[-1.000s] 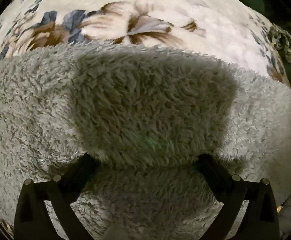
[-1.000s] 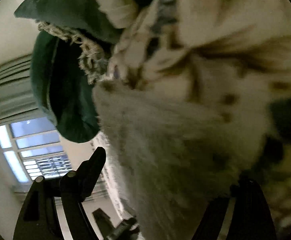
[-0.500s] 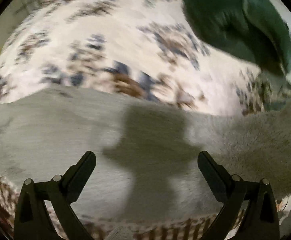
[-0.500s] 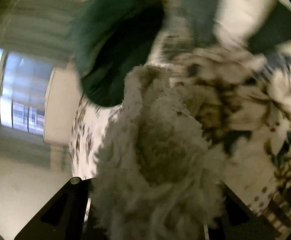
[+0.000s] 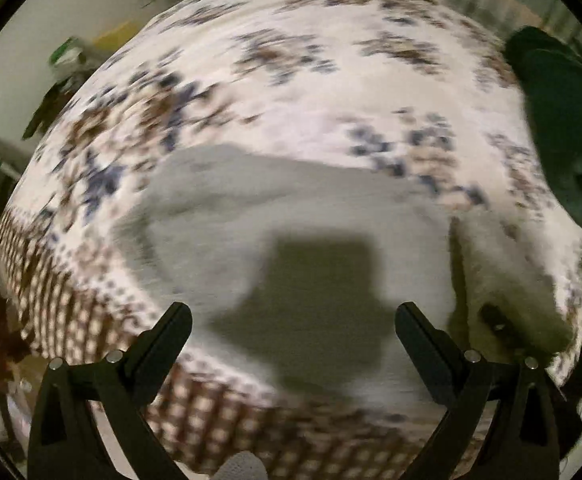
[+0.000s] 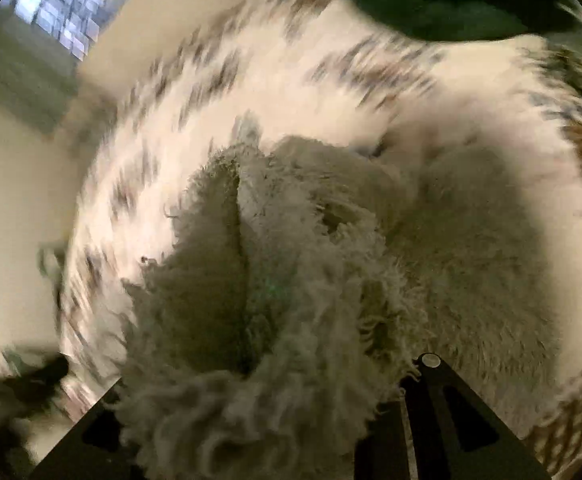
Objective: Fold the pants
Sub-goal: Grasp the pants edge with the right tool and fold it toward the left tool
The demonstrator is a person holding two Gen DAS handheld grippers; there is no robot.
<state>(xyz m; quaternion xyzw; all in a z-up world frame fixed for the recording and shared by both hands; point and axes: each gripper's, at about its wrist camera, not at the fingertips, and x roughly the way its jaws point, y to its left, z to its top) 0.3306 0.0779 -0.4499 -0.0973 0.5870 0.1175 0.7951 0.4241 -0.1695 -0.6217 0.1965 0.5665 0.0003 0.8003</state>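
A bed covered by a cream blanket [image 5: 331,92] with blue and brown flower prints and a brown checked border fills most of the left wrist view; the whole picture is smeared by motion blur. A dark green cloth [image 5: 563,136] lies on the blanket at the far right, apart from the pants.

The pants [image 5: 291,216] are pale grey fleece with a shaggy pile. In the left wrist view they lie flat on the blanket near its checked edge as a broad slab whose long axis runs left to right across the frame. A shadow falls across their near middle. At their right end the fabric rises off the bed in a lifted fold [image 5: 503,280]. In the right wrist view the fleece [image 6: 275,280] bunches up close to the lens, with a deep crease running away from the camera, and trails off to the right over the blanket.

The left claw [image 5: 293,328] is spread wide, both fingers bare, nothing between them; it hangs above the near edge of the pants without touching them. The right claw [image 6: 259,420] is closed on a thick wad of the fleece, which buries its fingertips, only the dark finger bases showing either side.
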